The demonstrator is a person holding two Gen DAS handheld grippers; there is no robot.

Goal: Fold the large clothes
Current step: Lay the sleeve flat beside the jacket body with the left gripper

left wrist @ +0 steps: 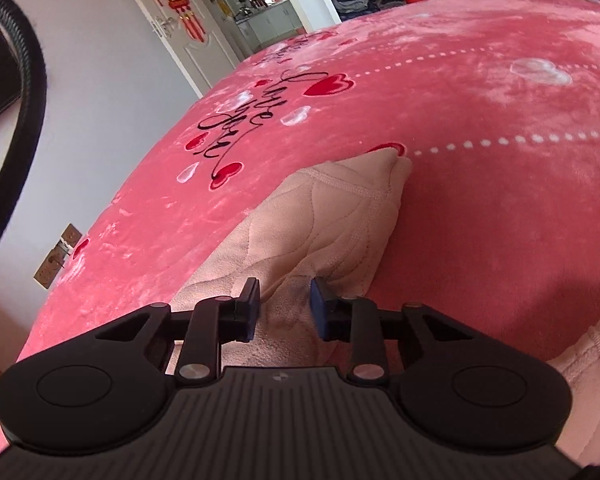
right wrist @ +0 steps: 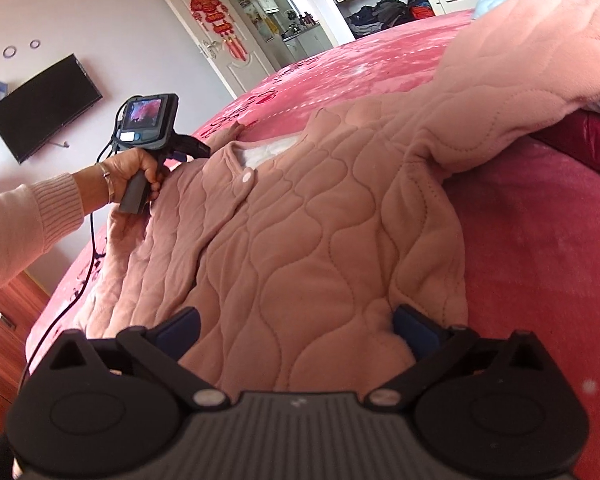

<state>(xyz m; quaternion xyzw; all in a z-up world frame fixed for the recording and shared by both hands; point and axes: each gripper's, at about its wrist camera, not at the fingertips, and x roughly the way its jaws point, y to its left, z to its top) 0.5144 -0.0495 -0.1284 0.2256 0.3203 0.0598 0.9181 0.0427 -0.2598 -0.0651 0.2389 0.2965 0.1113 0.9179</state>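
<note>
the bed (right wrist: 540, 248), covered in a red-pink plush blanket, carries the whole job, and the quilted pink jacket (right wrist: 320, 208) lies spread front-up across it, buttoned, with one sleeve (right wrist: 540, 60) thrown out to the far right and the other sleeve (left wrist: 332, 216) lying out to the left. the step in hand looks like the first fold: bringing the left sleeve in over the body. to do it well, the grip should be on the sleeve alone, not on the blanket under it, so lift a little before pulling and check the plush does not come up too. carry the sleeve across flat and lay it along the chest, keeping the shoulder seam as the hinge so the body does not drag sideways. the right gripper (right wrist: 296, 328) has its fingers spread wide, straddling the hem without pinching; i judge it best used as an anchor there, pressing or clamping the hem while the sleeve travels. the left gripper (left wrist: 284, 308) has its fingers drawn narrow around a raised tuck of sleeve cloth, but whether the pads truly bite it i cannot tell. thick quilting springs back, so smooth each fold down.
</note>
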